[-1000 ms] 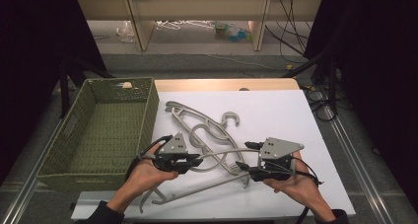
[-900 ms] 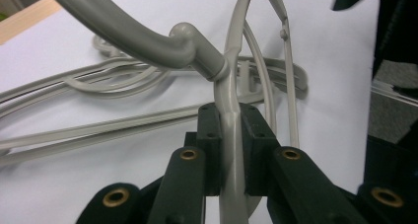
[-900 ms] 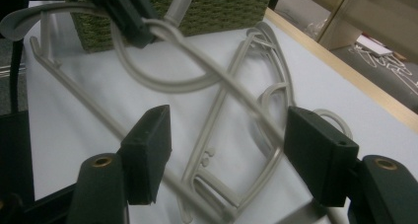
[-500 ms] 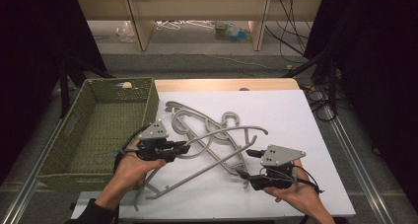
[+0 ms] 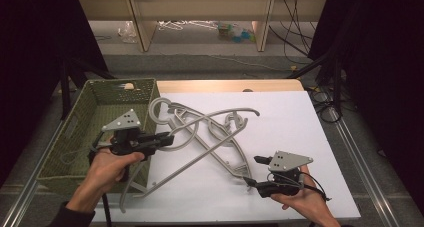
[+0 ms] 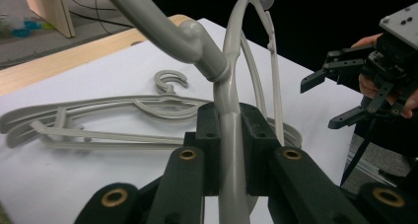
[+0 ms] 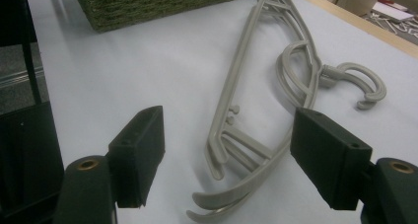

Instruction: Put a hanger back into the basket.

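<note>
Grey plastic hangers are shown on a white worktop (image 5: 300,137), with a woven green basket (image 5: 75,137) standing at its left edge as the landmark. One hanger (image 5: 200,157) is held raised just right of the basket: its hook (image 5: 159,108) is seen near the basket's far right corner, one arm curves away from the basket toward mid-worktop, and its long bar slopes down to the near edge beside the basket's near right corner. The left gripper (image 5: 167,139), seen just beside the basket's right wall, is clamped on this hanger; in the left gripper view its jaws are pressed against both sides of the grey shaft (image 6: 229,150) just below the collar where the hook joins. More hangers (image 5: 220,142) lie flat in an overlapping pile farther from the basket; how many are stacked cannot be told. In the right gripper view the pile (image 7: 261,110) lies well apart from the basket (image 7: 148,2), with one hook (image 7: 360,86) turned away from it. The right gripper (image 5: 252,172) is seen on the far side of the pile from the basket, near the front edge; its jaws are spread wide and nothing is held between them. The left hand (image 5: 107,167) is seen over the basket's near right corner.
</note>
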### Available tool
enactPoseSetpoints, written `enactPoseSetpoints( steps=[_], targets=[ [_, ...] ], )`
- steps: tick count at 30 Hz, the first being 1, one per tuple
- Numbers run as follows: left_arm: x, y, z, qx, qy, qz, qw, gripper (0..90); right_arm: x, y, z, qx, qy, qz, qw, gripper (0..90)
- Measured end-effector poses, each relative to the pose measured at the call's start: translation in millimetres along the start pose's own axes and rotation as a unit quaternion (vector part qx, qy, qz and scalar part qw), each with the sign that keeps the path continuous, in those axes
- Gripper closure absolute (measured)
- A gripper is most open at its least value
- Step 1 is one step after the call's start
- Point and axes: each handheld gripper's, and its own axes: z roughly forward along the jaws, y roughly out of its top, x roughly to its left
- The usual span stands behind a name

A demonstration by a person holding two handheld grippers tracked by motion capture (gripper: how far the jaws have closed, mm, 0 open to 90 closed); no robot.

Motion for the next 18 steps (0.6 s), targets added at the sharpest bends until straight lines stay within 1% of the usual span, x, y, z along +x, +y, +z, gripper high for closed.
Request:
enactPoseSetpoints(
  steps=[2,3,4,5,6,7,8,9,10,11,13,14,15,16,17,18],
  targets=[
    [3.7,3.9,-8.9,-0.005,0.005,-0.003,1.0000,80.0,0.0,-0.7,0.4,-0.005,-0.006,0.003,1.0000,29.2],
    [3.7,3.9,-8.9,-0.005,0.005,-0.003,1.0000,80.0,-0.4,-0.8,-0.2,-0.001,-0.005,0.005,1.0000,28.8],
    [8.8,8.3,-18.1,-0.008,0.014,-0.003,0.9999,80.0,-0.7,-1.2,0.1,0.000,-0.005,0.006,1.0000,28.7],
    [11.5,11.0,-22.7,-0.010,0.020,-0.003,0.9997,80.0,-0.8,-1.7,0.9,-0.002,-0.004,0.006,1.0000,28.7],
    [11.5,11.0,-22.7,-0.010,0.020,-0.003,0.9997,80.0,-0.8,-1.7,0.9,-0.002,-0.004,0.006,1.0000,28.7],
    [14.0,13.8,-27.0,-0.011,0.027,-0.002,0.9996,80.0,-0.8,-1.8,0.6,0.002,-0.002,0.007,1.0000,28.7],
    [17.7,17.4,-32.1,-0.014,0.031,0.003,0.9994,80.0,-1.2,-1.9,1.2,0.000,-0.001,0.007,1.0000,28.8],
    [21.6,22.1,-39.4,-0.013,0.044,0.003,0.9989,80.0,-1.2,-1.8,1.2,0.000,-0.001,0.008,1.0000,28.8],
    [21.6,22.1,-39.4,-0.013,0.044,0.003,0.9989,80.0,-1.2,-1.8,1.2,0.000,-0.001,0.008,1.0000,28.8],
    [28.5,27.1,-47.7,-0.015,0.058,0.009,0.9982,80.0,-1.2,-1.9,1.3,-0.001,-0.002,0.008,1.0000,28.8],
    [35.1,31.8,-55.8,-0.016,0.079,0.011,0.9967,80.1,-1.7,-2.4,1.9,0.000,-0.002,0.009,1.0000,28.8],
    [35.1,31.8,-55.8,-0.016,0.079,0.011,0.9967,80.1,-1.7,-2.4,1.9,0.000,-0.002,0.009,1.0000,28.8],
    [39.5,35.2,-60.4,-0.015,0.094,0.015,0.9953,80.0,-1.7,-3.1,2.3,-0.001,0.003,0.015,0.9999,28.8],
    [42.3,37.2,-62.9,-0.014,0.103,0.016,0.9945,80.0,-1.7,-3.1,2.3,-0.001,0.003,0.015,0.9999,28.8],
    [51.3,41.6,-68.5,-0.011,0.121,0.017,0.9925,80.0,-1.8,-3.2,2.9,0.000,0.005,0.016,0.9999,28.7],
    [56.0,43.2,-70.6,-0.011,0.127,0.015,0.9917,80.0,-1.7,-3.3,3.1,0.001,0.005,0.016,0.9999,28.7]
  ],
)
